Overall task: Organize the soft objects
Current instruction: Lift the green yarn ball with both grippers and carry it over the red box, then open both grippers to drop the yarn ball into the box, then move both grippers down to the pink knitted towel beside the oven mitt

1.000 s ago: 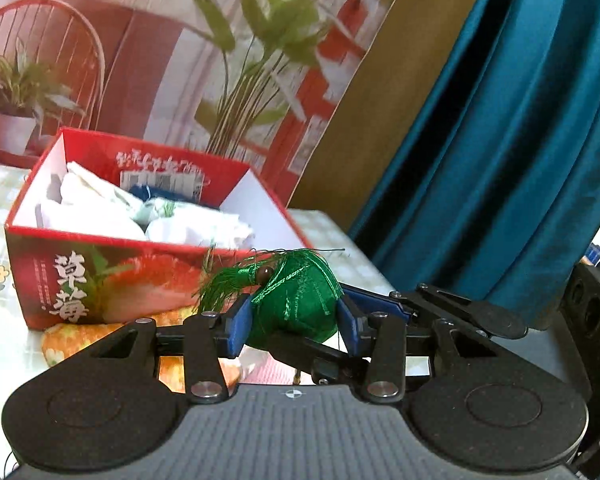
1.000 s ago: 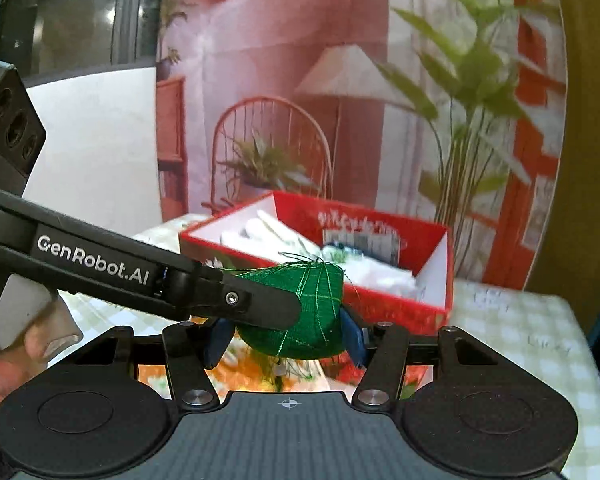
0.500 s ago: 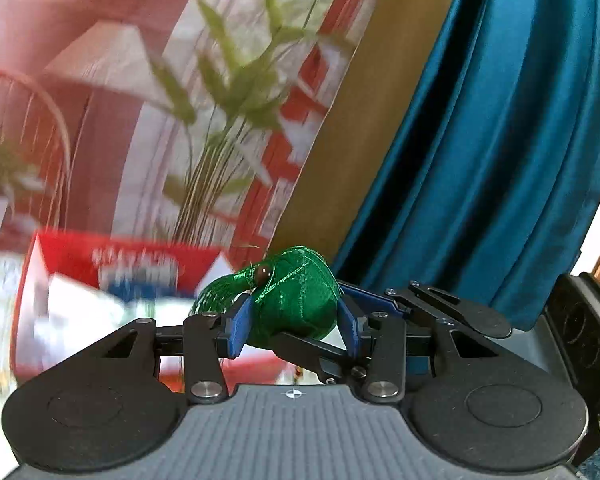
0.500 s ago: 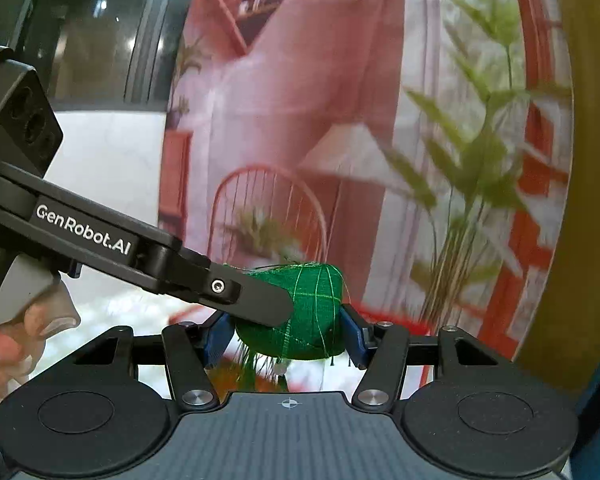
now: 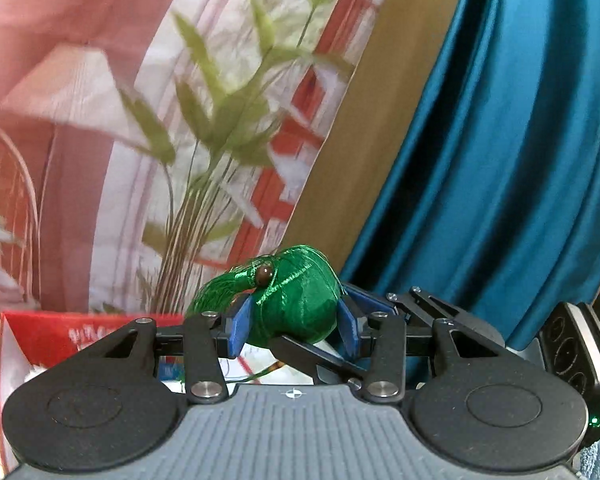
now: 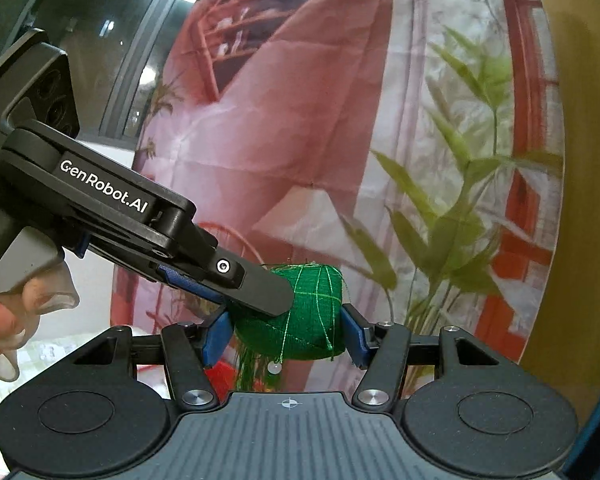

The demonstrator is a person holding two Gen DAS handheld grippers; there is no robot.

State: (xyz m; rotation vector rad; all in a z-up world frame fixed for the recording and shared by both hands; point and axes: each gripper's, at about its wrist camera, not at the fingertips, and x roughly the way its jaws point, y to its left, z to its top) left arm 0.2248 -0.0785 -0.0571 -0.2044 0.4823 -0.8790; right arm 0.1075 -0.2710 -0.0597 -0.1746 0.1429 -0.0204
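Note:
A green satin pouch (image 5: 300, 304) with a brown bead and a green tassel hangs in the air, pinched from two sides. In the left wrist view my left gripper (image 5: 296, 330) is shut on it with its blue pads. The right gripper's black fingers (image 5: 316, 358) reach in from the right and cross it. In the right wrist view the same pouch (image 6: 316, 320) sits between the pads of my right gripper (image 6: 286, 336), which is shut on it. The left gripper's finger (image 6: 260, 290) lies over the pouch's left top. The tassel (image 6: 252, 368) dangles below.
A red cardboard box (image 5: 52, 332) with white soft items shows low at the left, below the pouch. Behind it hangs a printed backdrop with a plant (image 5: 204, 152); a teal curtain (image 5: 500, 160) fills the right. A person's hand (image 6: 4, 320) holds the left gripper's handle.
Both grippers have risen with the pouch still held between them. The red box and the table have dropped to the bottom of both views, and the backdrop now fills them.

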